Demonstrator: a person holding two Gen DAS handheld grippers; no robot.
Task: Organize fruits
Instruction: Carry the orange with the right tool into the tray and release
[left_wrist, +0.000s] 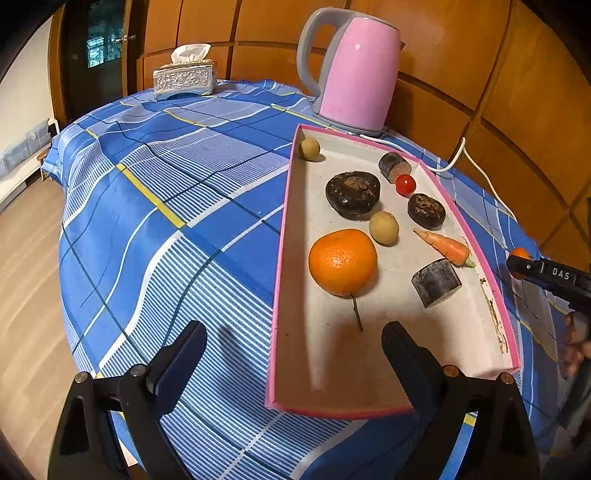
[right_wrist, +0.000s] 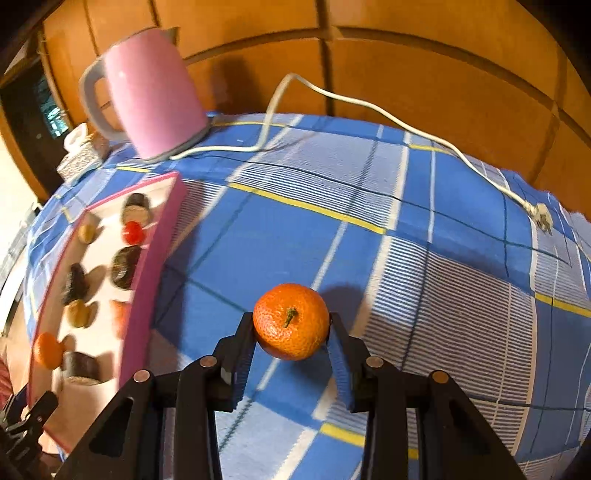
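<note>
A small tangerine (right_wrist: 291, 321) with a green stem sits between the pads of my right gripper (right_wrist: 291, 326), which is shut on it just over the blue checked cloth (right_wrist: 369, 258), to the right of the pink-rimmed tray (right_wrist: 147, 280). In the left wrist view the tray (left_wrist: 282, 236) holds a large orange (left_wrist: 342, 261), two yellowish round fruits (left_wrist: 384, 228), a cherry tomato (left_wrist: 405, 184), a small carrot (left_wrist: 445, 246) and several dark brown pieces (left_wrist: 352, 194). My left gripper (left_wrist: 295, 332) stands open over the tray's near end, with nothing between its fingers. The right gripper's fingertip (left_wrist: 517, 266) shows at the right edge.
A pink kettle (left_wrist: 354, 74) stands behind the tray, and its white cord (right_wrist: 369, 107) trails across the cloth to a loose plug (right_wrist: 541, 218). A silver tissue box (left_wrist: 184, 75) sits at the far left. A wooden panel wall backs the table; the floor lies beyond its left edge.
</note>
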